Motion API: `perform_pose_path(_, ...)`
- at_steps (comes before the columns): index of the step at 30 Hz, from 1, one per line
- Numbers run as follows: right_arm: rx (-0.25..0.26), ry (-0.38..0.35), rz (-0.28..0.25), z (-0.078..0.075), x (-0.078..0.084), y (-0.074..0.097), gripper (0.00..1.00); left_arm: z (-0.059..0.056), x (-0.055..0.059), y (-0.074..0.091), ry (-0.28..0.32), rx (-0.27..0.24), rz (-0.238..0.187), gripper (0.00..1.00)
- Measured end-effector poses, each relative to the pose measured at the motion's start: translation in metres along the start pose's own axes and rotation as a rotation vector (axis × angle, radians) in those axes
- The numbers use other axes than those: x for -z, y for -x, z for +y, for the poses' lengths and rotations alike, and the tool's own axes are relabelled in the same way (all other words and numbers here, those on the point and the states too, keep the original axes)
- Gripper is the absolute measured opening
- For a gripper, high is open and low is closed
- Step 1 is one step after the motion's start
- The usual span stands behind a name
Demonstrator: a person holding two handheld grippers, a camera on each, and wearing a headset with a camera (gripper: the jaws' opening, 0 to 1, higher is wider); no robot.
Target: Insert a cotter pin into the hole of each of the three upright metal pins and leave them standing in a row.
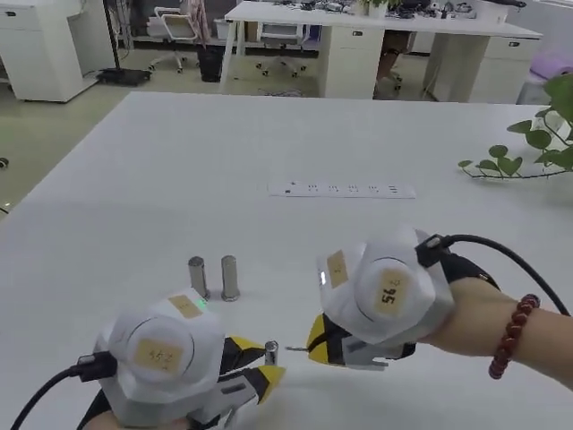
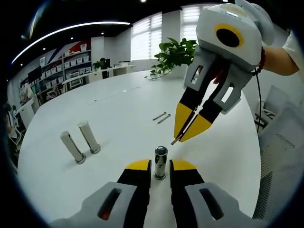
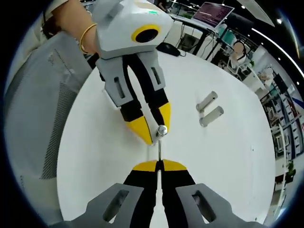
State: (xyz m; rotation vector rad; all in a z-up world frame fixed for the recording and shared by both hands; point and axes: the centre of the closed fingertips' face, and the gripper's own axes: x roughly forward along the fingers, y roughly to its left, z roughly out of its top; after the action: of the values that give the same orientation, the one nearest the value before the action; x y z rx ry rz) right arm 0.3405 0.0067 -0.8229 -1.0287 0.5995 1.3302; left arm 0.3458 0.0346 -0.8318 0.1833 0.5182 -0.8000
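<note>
Quick rundown of the white counter. Two other metal pins are seen standing upright side by side, off to the left of the left gripper's jaws and a bit farther out, well apart from the action. Two spare cotter pins are left lying flat on the counter beyond the jaws, close together. A power strip is set farther out still, and a plant is parked at the far right edge. In the right gripper view, the same two pins are seen off to the right of the jaws.

The short stretch between the two pairs of jaws is seen as bare counter, crossed by the cotter pin itself.

The left gripper is closed down to a narrow gap on a third metal pin, which is clamped low on its shaft and kept upright, with its top poking out above the yellow tips. The right gripper is pinched nearly shut on a cotter pin, which is held thin and straight out in front of its jaws. The cotter pin's free end is pointed at the top of the held pin and sits just beside it. Whether it's actually touching or in the hole can't be told from these views.
</note>
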Motion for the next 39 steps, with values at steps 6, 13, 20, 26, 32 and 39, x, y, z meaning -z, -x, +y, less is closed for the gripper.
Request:
perform_pose_path(6,-0.002,0.008,0.010,-0.0007,0.0004,-0.0039,0.03,-0.0005,-0.0002,-0.0021,0.009,0.005,-0.004,0.08)
perform_pose_path(13,-0.008,0.013,0.012,-0.0023,-0.0010,-0.0067,0.03,-0.0005,0.0013,-0.0035,0.016,0.003,-0.005,0.08)
perform_pose_path(20,-0.013,0.030,0.020,-0.0029,-0.0022,-0.0080,0.03,-0.0021,0.0015,-0.0037,0.021,0.006,-0.010,0.07)
perform_pose_path(26,-0.017,0.049,0.021,-0.0017,-0.0043,-0.0078,0.03,-0.0029,0.0015,-0.0043,0.023,0.009,-0.012,0.07)
perform_pose_path(32,-0.017,0.076,0.029,-0.0019,-0.0044,-0.0075,0.03,-0.0036,0.0015,-0.0049,0.021,0.013,-0.013,0.07)
perform_pose_path(39,-0.011,0.108,0.039,-0.0022,-0.0049,-0.0067,0.03,-0.0037,0.0022,-0.0061,0.028,0.015,-0.020,0.07)
